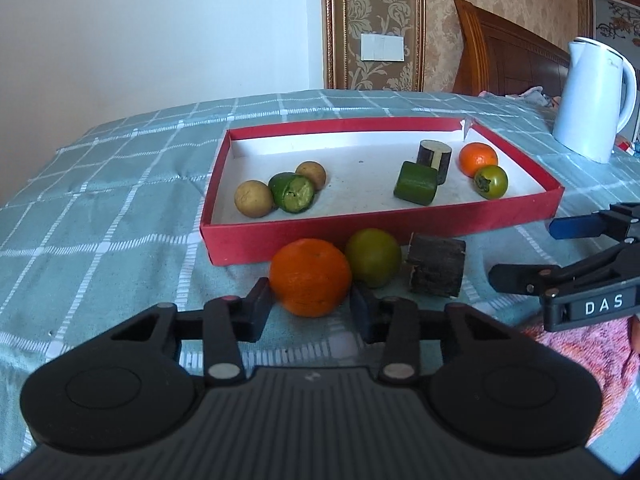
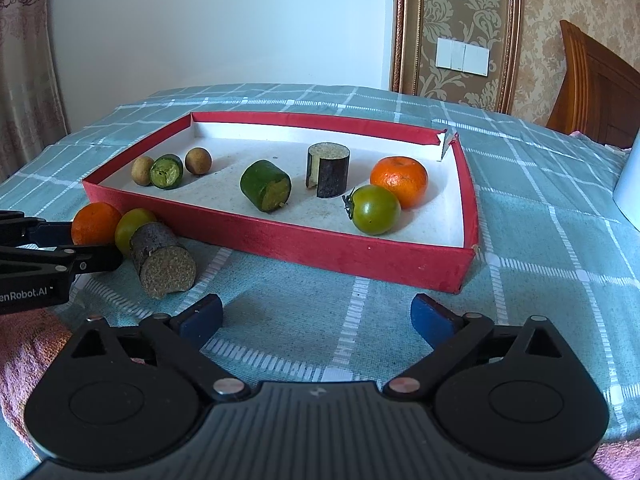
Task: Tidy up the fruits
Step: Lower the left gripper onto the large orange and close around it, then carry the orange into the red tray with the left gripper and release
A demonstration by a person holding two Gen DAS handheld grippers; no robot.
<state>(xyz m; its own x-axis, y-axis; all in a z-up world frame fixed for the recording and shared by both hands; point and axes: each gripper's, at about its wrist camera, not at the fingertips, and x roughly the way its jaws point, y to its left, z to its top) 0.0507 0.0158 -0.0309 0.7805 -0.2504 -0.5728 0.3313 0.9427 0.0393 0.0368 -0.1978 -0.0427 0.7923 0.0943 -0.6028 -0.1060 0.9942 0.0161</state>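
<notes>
Left wrist view: left gripper (image 1: 310, 300) narrow, fingers flanking loose orange (image 1: 310, 278) on checked cloth (image 1: 100, 200), contact unclear. Green tomato (image 1: 373, 257) touching orange; dark cut cylinder (image 1: 436, 271) just right. Red tray (image 1: 380, 232) directly behind. White kettle (image 1: 594, 100) far right.

Right wrist view: right gripper (image 2: 316, 316) wide, holding nothing, bare cloth between fingers. Tray's near wall ahead; torn far-right corner. Inside: two longans, two green pieces, dark cylinder, orange, tomato.
</notes>
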